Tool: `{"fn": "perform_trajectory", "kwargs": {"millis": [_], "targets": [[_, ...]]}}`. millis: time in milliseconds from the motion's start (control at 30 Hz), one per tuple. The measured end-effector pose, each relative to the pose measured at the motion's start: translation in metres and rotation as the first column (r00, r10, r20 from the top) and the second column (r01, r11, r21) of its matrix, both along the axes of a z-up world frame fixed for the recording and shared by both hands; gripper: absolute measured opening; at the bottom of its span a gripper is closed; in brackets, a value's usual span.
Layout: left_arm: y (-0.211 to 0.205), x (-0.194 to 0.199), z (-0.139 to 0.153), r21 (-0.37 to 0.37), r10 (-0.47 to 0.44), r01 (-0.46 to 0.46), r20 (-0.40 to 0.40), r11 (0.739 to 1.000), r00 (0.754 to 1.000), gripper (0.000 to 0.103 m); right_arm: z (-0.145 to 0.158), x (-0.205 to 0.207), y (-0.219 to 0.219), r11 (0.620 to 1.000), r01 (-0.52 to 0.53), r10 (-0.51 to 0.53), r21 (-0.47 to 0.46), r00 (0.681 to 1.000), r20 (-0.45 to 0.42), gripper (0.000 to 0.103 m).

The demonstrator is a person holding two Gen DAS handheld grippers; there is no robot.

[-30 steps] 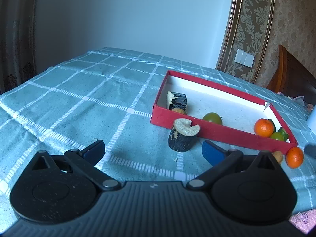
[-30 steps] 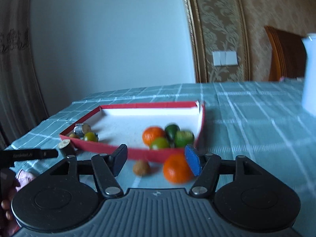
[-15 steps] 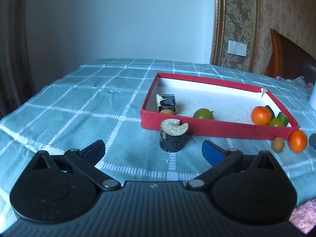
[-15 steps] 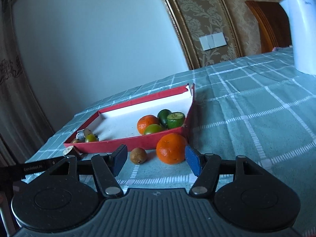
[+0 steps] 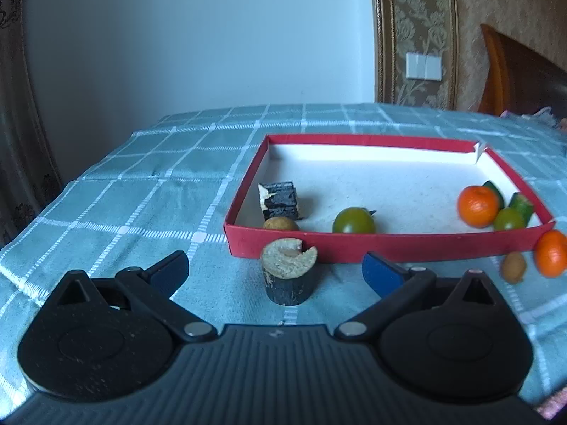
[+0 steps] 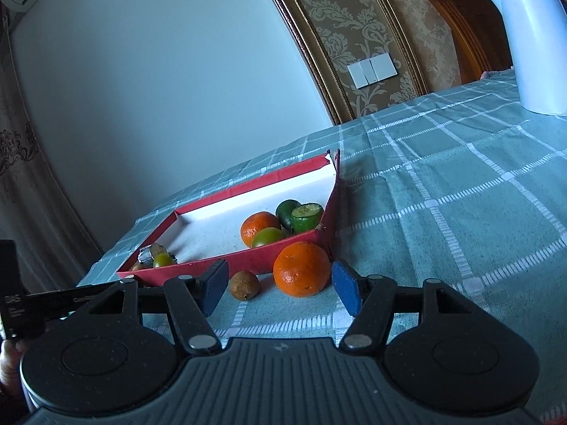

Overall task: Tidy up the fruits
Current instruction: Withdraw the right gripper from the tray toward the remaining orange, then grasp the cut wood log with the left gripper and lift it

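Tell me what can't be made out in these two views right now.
- Small tan round fruit inside the red cardboard tray: left wrist view, lower half hidden by the tray's front wall.
- White electric kettle: right wrist view, cut off by the right edge.
- Foil-wrapped item: right wrist view, too small to identify.

The left gripper (image 5: 274, 269) is held low and level, its two blue-tipped fingers (image 5: 381, 272) spread wide apart with nothing between them. The right gripper (image 6: 280, 285) is tilted to one side, its fingers (image 6: 345, 290) also spread wide and gripping nothing. A bit of a hand (image 6: 9, 361) shows at the left edge of the right wrist view.
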State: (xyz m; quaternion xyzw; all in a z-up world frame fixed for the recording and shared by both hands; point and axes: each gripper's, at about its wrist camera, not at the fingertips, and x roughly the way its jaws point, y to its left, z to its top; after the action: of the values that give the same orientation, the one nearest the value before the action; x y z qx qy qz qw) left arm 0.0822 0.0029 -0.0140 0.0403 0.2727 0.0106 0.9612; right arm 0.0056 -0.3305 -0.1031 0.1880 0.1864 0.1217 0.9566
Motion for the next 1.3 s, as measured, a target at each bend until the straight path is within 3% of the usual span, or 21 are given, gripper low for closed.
{"fn": "perform_trajectory", "kwargs": {"millis": [267,633,833,933,1000,1067,1300], "targets": [[0.006,0.023,-0.012,-0.016,0.052,-0.054,-0.117,0.998,0.992,0.103,-0.001,0.001,-0.002,1.0,-0.001,0.001,0.013,1.0,-0.006,0.064],[0.008,0.026,-0.012,-0.052,0.034,-0.041,-0.121,0.998,0.992,0.09,-0.002,0.002,-0.002,1.0,0.004,-0.003,0.018,1.0,-0.011,0.064],[0.006,0.022,-0.011,-0.062,0.009,-0.015,-0.104,0.998,0.995,0.077,-0.002,0.003,-0.003,1.0,0.007,-0.007,0.018,1.0,-0.018,0.064],[0.003,0.02,-0.01,-0.055,0.003,-0.008,-0.089,0.998,0.996,0.062,-0.002,0.004,-0.003,1.0,0.01,-0.01,0.017,1.0,-0.023,0.064],[0.002,0.019,-0.01,-0.049,-0.001,-0.003,-0.077,0.999,0.997,0.041,-0.003,0.004,-0.003,1.0,0.011,-0.011,0.016,1.0,-0.026,0.064],[0.003,0.017,-0.009,-0.058,-0.009,0.005,-0.075,0.998,0.997,0.031,-0.003,0.004,-0.003,1.0,0.013,-0.013,0.016,1.0,-0.027,0.064],[0.012,0.01,-0.006,-0.092,-0.007,0.0,-0.069,0.996,0.998,0.031,-0.003,0.004,-0.003,1.0,0.018,-0.018,0.016,0.999,-0.031,0.064]]}}
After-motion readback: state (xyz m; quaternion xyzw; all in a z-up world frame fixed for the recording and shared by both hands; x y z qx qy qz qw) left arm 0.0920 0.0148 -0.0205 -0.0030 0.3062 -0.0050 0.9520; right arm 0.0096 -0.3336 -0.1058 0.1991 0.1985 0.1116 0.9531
